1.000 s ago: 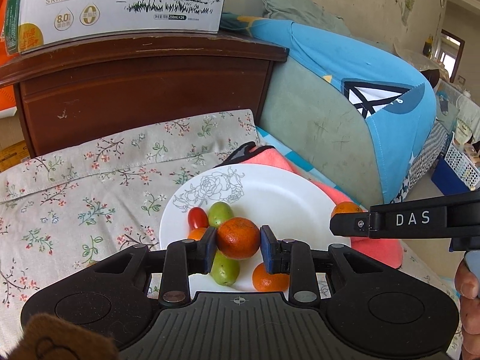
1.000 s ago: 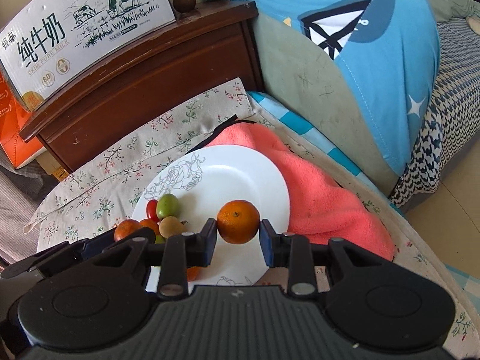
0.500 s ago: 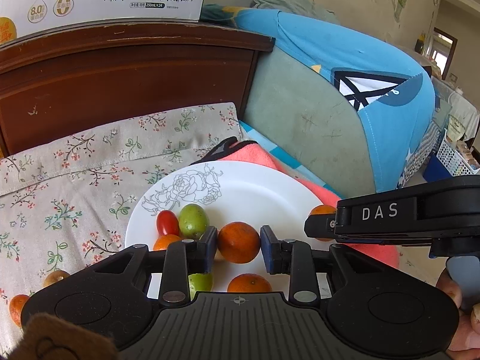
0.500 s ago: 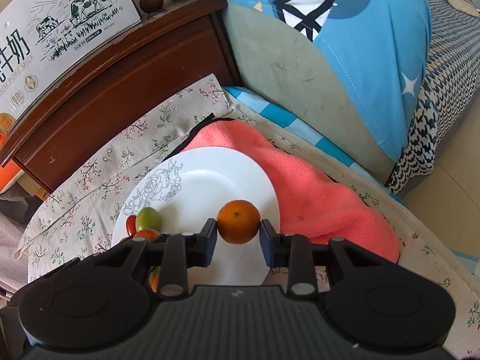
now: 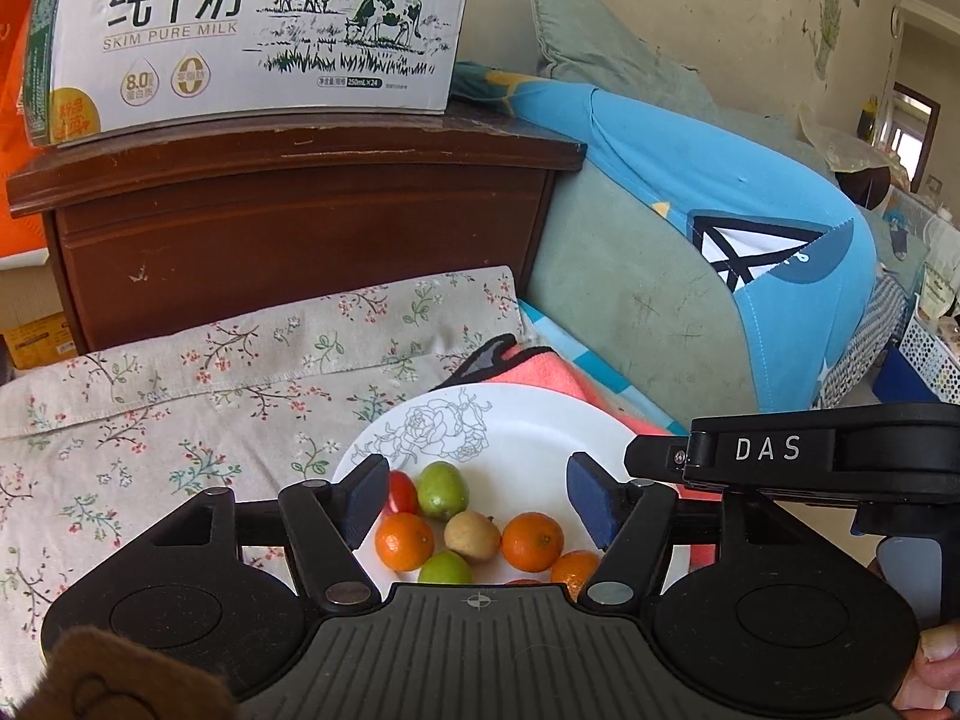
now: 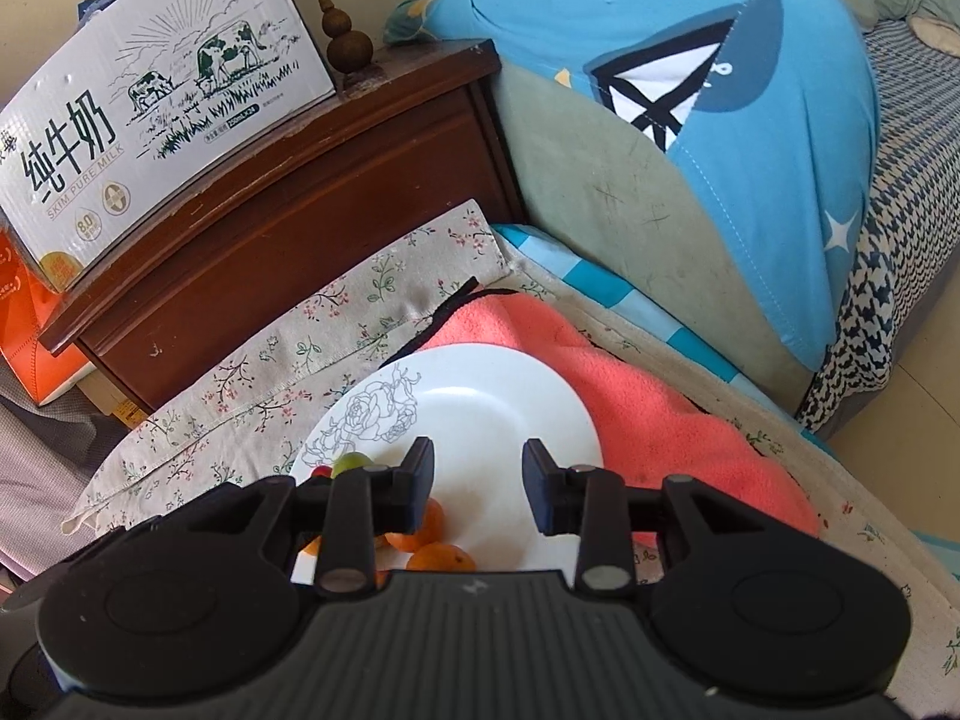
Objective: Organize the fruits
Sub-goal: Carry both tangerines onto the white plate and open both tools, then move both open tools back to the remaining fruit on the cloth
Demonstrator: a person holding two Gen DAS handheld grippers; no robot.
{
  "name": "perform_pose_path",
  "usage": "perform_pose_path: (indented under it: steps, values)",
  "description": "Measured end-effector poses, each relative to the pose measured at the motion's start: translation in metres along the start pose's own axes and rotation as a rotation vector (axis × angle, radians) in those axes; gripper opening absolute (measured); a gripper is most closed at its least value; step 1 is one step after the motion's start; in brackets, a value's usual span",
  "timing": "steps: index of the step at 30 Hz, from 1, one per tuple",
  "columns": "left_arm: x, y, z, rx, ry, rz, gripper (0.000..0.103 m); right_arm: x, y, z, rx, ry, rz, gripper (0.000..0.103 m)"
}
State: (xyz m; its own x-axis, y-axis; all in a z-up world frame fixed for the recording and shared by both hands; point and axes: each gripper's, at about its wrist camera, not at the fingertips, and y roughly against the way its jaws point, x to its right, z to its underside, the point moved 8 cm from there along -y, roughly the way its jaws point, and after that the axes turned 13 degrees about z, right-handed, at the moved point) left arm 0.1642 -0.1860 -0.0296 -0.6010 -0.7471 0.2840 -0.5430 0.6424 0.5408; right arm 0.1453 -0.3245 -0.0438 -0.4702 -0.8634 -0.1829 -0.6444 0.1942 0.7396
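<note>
A white plate with a grey rose print (image 5: 510, 426) (image 6: 480, 396) lies on the cloth. On it sit several fruits: tangerines (image 5: 532, 541) (image 6: 440, 558), green fruits (image 5: 442, 489) (image 6: 349, 463), a yellowish fruit (image 5: 472, 535) and a red cherry tomato (image 5: 401, 493). My left gripper (image 5: 477, 504) is open and empty just above the fruit pile. My right gripper (image 6: 478, 489) is open and empty over the plate's bare right part; its body shows in the left wrist view (image 5: 780, 450).
A floral cloth (image 5: 180, 408) covers the surface left of the plate, a coral towel (image 6: 630, 396) lies under its right side. A dark wooden cabinet (image 5: 300, 222) with a milk carton box (image 5: 240, 30) stands behind. A blue-and-green cushion (image 6: 690, 150) rises at the right.
Both grippers held a tangerine and have opened; the tangerines now lie on the plate with the other fruit. Both grippers have drawn back a little.
</note>
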Motion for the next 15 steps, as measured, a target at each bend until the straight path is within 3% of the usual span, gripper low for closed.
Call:
perform_pose_path:
  steps: [15]
  values:
    - [-0.046,0.069,-0.007,-0.026,-0.074,-0.127,0.08,-0.036,0.019,0.009,0.031,0.12,-0.122,0.034]
